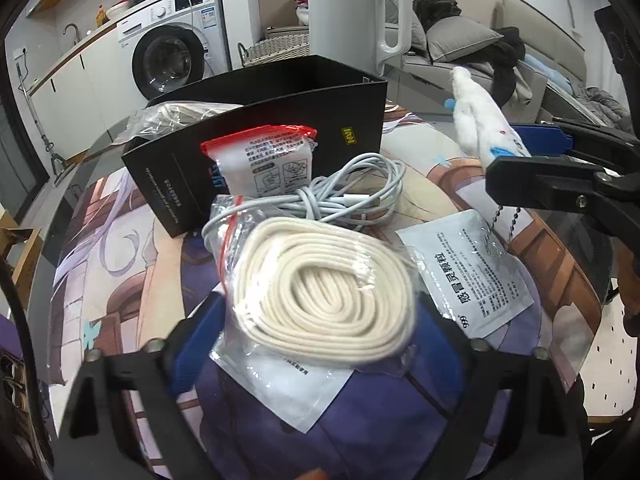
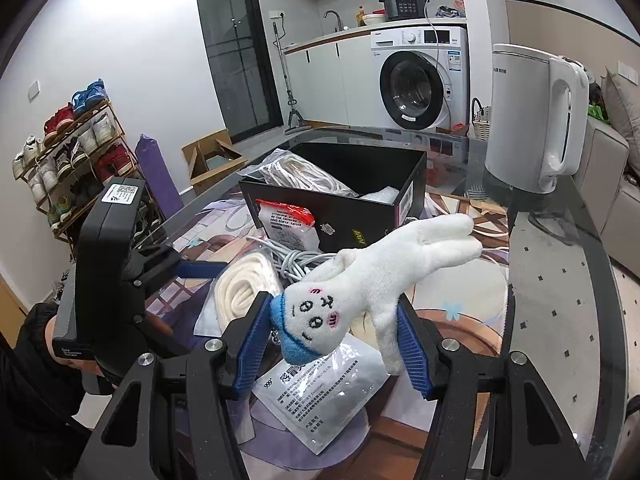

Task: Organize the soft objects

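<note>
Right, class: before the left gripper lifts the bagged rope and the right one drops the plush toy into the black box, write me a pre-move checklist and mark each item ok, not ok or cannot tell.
1. Plush toy held between the right gripper pads: ok.
2. Bagged rope lies between the left gripper fingers: ok.
3. Left pads pressing on the bag: cannot tell; gaps seem to remain.
4. Black box open on top, with room beside the bag already inside: ok.
5. White cable clear of the rope bag: not ok, it touches the bag's far edge.
6. Kettle stands away from the box: ok.
</note>
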Demonstrator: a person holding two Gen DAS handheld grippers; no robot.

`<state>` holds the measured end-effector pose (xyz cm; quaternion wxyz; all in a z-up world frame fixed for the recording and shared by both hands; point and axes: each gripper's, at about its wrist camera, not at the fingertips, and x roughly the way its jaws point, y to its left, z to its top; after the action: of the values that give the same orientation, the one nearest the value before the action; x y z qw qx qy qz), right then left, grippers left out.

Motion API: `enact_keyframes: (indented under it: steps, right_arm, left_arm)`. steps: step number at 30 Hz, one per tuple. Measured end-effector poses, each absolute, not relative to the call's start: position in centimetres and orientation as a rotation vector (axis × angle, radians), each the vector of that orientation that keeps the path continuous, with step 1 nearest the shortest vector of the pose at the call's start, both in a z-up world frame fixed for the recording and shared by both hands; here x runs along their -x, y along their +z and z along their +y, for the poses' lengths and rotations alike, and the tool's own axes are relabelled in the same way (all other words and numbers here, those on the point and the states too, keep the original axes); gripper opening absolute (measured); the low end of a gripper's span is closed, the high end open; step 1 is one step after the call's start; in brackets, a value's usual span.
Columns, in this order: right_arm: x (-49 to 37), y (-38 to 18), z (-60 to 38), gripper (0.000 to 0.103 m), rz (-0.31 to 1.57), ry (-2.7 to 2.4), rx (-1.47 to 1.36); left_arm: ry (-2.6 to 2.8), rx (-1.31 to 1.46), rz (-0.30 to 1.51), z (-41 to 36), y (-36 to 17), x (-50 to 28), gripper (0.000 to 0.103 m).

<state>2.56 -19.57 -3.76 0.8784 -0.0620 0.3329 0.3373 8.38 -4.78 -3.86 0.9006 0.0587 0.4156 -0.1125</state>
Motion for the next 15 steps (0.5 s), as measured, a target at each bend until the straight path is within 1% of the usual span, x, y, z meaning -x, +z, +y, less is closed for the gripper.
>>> enact_keyframes:
  steps: [2,3,5,8,15]
  right_arm:
    - [-2.5,-3.8,-19.5,0.060,0.694,0.704,0.130]
    - [-2.5,-3.8,-19.5,0.060,0.695,0.704,0.131]
    - [-2.5,-3.8,-19.5,0.060,0.695,0.705,0.131]
    - [-2.4,-3.7,-19.4,0.060,0.693,0.708,0.134]
    - [-2.3,-3.2,-19.5,0.060,0.677,0.713,0.130]
  left_arm:
    - [-0.238,-0.126,0.845,-4.8,-3.7,-8.1,0.074]
    - [-0.244,-0.128,0.833,-4.9,-3.6,-7.9,0.071]
    - [-0.261,-0.122,0.822,-4.7,-3.5,-7.8,0.060]
    - [-0.281,-0.124,0.805,-4.6,-3.3,-7.4,0.054]
    - [-0.299,-0.104,0.777,-3.7,-2.7,-6.8,0.051]
